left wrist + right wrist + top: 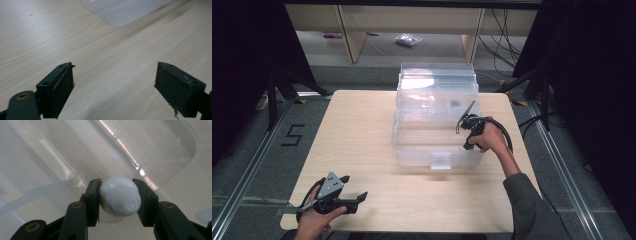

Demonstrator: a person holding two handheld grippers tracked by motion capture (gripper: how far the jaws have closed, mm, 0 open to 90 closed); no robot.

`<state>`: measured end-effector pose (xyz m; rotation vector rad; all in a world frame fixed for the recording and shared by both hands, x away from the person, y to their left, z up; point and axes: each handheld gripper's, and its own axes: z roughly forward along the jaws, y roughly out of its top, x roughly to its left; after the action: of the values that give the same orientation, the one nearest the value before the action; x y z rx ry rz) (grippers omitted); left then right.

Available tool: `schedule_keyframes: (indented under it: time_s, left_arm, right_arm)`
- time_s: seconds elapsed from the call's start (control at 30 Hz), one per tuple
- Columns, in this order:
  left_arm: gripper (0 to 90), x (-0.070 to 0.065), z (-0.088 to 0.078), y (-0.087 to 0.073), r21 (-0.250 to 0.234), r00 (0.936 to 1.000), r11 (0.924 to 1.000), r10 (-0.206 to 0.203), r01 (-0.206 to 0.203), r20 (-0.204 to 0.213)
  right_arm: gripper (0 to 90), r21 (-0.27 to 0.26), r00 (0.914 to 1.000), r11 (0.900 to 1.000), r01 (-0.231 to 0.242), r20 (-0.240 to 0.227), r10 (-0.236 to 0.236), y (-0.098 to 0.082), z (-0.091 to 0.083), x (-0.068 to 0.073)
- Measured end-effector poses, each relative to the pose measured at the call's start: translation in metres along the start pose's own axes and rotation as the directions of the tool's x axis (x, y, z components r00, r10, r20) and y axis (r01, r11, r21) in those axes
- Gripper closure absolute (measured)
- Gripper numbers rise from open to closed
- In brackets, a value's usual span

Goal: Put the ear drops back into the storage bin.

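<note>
A clear plastic storage box [437,159] stands on the far middle of the wooden table [362,130], its lid [437,82] raised at the back. My right gripper [466,121] hovers over the box's right side. In the right gripper view the right gripper [117,182] is shut on a small white rounded bottle [121,197], seen end on, with the box's clear wall [62,157] behind it. My left gripper [354,187] rests low near the table's front left, open and holding nothing. In the left gripper view the left gripper [115,66] points across bare wood toward a corner of the box [122,11].
Table edges run close to the box at the right and back. Dark stands [277,85] flank the table on both sides. Cables [502,35] and a small bag [408,40] lie on the floor behind. A "5" mark [292,135] is taped to the floor at the left.
</note>
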<state>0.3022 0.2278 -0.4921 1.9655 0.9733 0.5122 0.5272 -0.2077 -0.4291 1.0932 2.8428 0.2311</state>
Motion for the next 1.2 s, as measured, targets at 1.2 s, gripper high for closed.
schedule_keyframes:
  time_s: [1.2]
  left_arm:
    - [15.0, -0.001, 0.0, 0.0, 0.0, 1.0, 1.0, -0.003, 0.003, -0.003]
  right_arm:
    - [47.2, -0.113, 0.9995, 0.993, -0.015, 0.026, 0.018, -0.004, -0.036, 0.011]
